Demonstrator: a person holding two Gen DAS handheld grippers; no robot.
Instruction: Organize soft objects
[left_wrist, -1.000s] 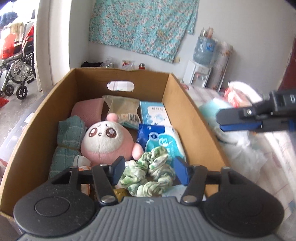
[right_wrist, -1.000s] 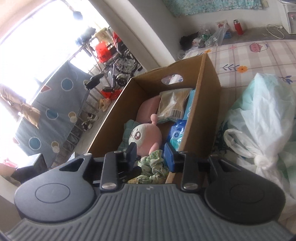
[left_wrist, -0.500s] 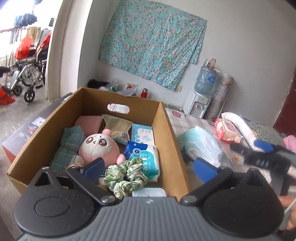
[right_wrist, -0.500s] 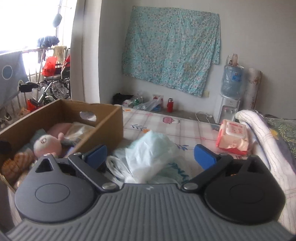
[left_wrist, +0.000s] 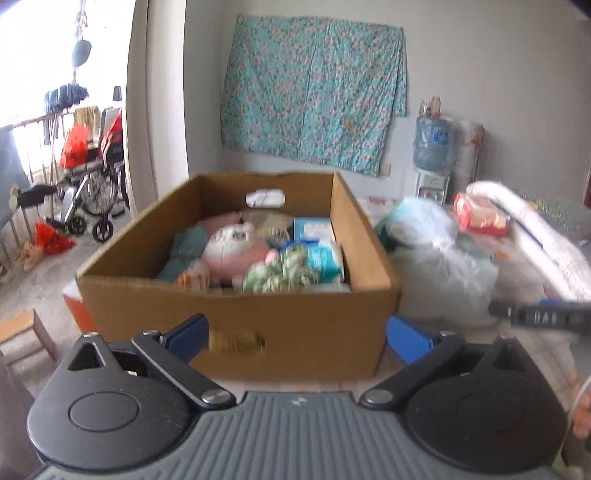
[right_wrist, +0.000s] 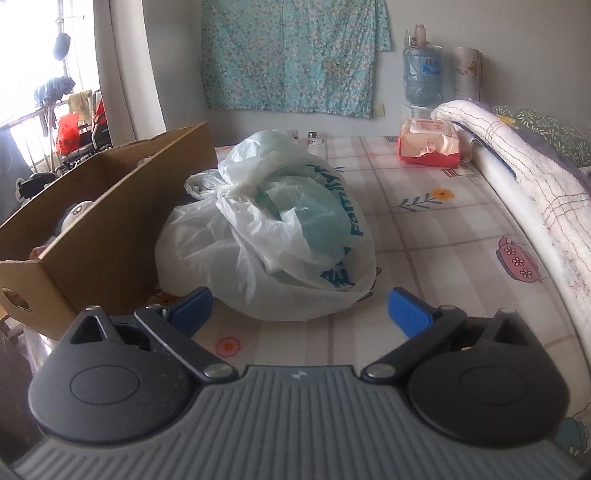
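Observation:
A cardboard box (left_wrist: 295, 317) stands on the bed's left side and also shows in the right wrist view (right_wrist: 110, 236). It holds a pink plush toy (left_wrist: 232, 254), a green scrunchie (left_wrist: 277, 273), blue wipe packs (left_wrist: 325, 254) and a green cloth (left_wrist: 184, 254). My left gripper (left_wrist: 295, 336) is open and empty, low in front of the box's near wall. My right gripper (right_wrist: 299, 310) is open and empty, just in front of a tied white plastic bag (right_wrist: 273, 236) beside the box. Part of the right gripper (left_wrist: 543, 317) crosses the left wrist view.
A red-and-pink wipes pack (right_wrist: 428, 144) lies at the back of the checked bedsheet (right_wrist: 443, 240). A rolled white quilt (right_wrist: 524, 173) runs along the right. A water dispenser (right_wrist: 421, 77) stands against the far wall. A wheelchair (left_wrist: 92, 192) and a wooden stool (left_wrist: 26, 339) are on the floor left.
Both grippers pulled back and down from the box. The left now faces the box's outer front wall; the right faces the plastic bag from closer and lower. Both stay open.

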